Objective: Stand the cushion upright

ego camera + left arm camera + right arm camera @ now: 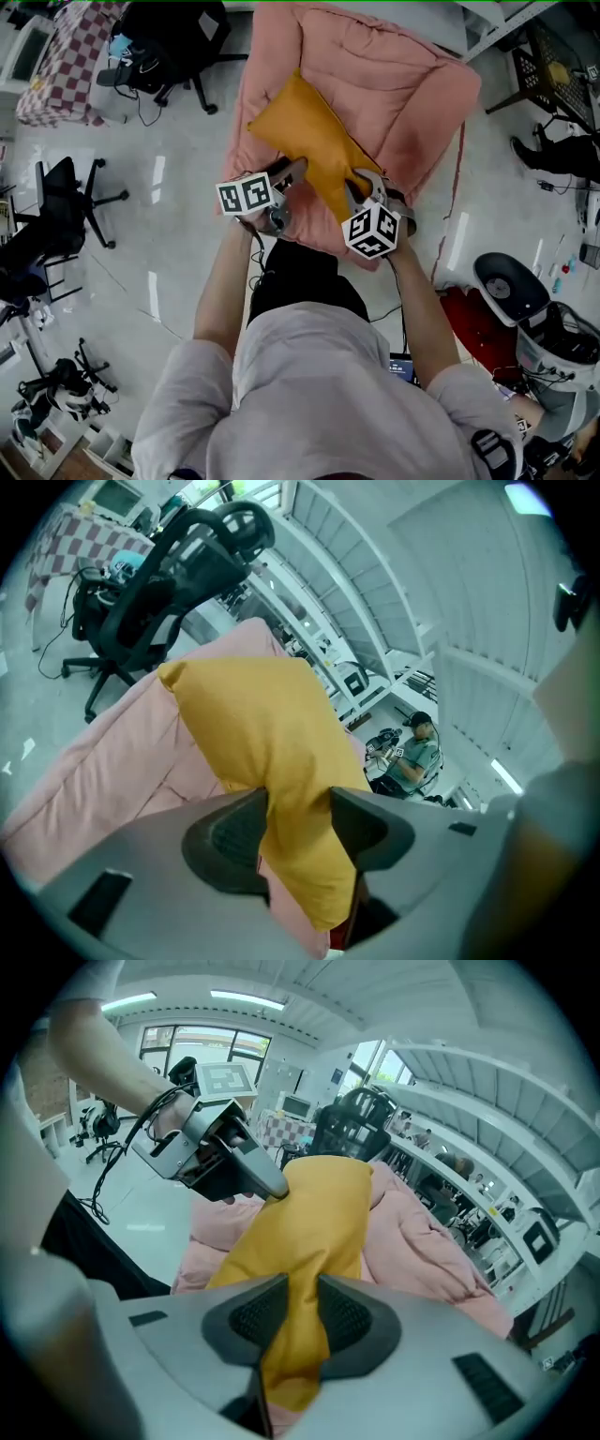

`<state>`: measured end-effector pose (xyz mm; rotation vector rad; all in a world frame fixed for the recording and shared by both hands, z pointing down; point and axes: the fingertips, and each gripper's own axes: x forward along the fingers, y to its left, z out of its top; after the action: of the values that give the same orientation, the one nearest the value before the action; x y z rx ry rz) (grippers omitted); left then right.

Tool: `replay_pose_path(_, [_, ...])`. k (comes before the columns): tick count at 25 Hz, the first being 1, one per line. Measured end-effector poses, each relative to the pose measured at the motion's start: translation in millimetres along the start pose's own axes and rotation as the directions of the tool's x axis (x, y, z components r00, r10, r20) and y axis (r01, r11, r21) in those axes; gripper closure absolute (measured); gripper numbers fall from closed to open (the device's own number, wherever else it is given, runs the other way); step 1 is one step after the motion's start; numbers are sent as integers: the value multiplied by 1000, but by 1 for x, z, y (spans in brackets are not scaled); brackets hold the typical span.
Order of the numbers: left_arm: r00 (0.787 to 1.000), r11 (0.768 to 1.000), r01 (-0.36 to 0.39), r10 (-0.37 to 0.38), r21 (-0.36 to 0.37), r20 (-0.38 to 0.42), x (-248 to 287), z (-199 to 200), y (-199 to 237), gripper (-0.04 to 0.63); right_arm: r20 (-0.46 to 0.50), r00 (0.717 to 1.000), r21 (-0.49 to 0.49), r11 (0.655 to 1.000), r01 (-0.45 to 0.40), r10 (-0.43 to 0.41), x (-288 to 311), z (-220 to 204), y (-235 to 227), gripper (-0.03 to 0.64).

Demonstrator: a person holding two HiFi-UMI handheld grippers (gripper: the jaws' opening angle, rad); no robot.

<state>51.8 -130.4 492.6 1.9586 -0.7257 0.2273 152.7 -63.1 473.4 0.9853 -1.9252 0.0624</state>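
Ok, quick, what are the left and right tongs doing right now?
Left tongs: closed on the yellow cushion.
Right tongs: closed on the same yellow cushion.

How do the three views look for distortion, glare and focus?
Head view: sharp, wide-angle bend at the edges, glare streaks on the glossy floor. Left gripper view: heavy fisheye, black corners, cool teal cast; cushion crisp. Right gripper view: same fisheye and black corners, ceiling lights bright, cushion in focus.
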Motion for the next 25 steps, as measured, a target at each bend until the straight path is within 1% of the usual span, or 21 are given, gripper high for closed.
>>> replay_pose_path(4, [1000, 996, -4, 3, 92, 9, -5, 19, -20, 370, 42, 997, 17, 997, 71, -72, -13, 12, -13, 512])
replay_pose_path(8, [1000, 982, -3, 2, 190, 6, -2, 40, -26, 376, 61, 991, 60, 991, 116, -119, -8, 19, -20, 522])
replay_pose_path(10, [1000, 977, 7, -5, 212, -11, 6, 50, -19, 380, 61, 989, 77, 989, 129, -134, 4, 23, -23, 525])
replay_pose_path(13, [999, 974, 10, -2, 226, -37, 24, 61, -3, 384, 53, 987, 118, 982, 147, -154, 29, 22, -28, 531])
replay_pose_path(16, [999, 972, 18, -6, 236, -53, 50, 75, 8, 408, 25, 985, 169, 972, 163, -170, 57, 14, -39, 540])
replay_pose_path(21, [989, 946, 37, 10, 322, -145, 78, 106, 28, 441, -17, 986, 271, 948, 167, -168, 107, 17, -44, 548])
replay_pose_path(25, [974, 934, 4, 77, 357, -213, 106, 114, 59, 446, -47, 983, 380, 907, 184, -180, 139, 16, -50, 555])
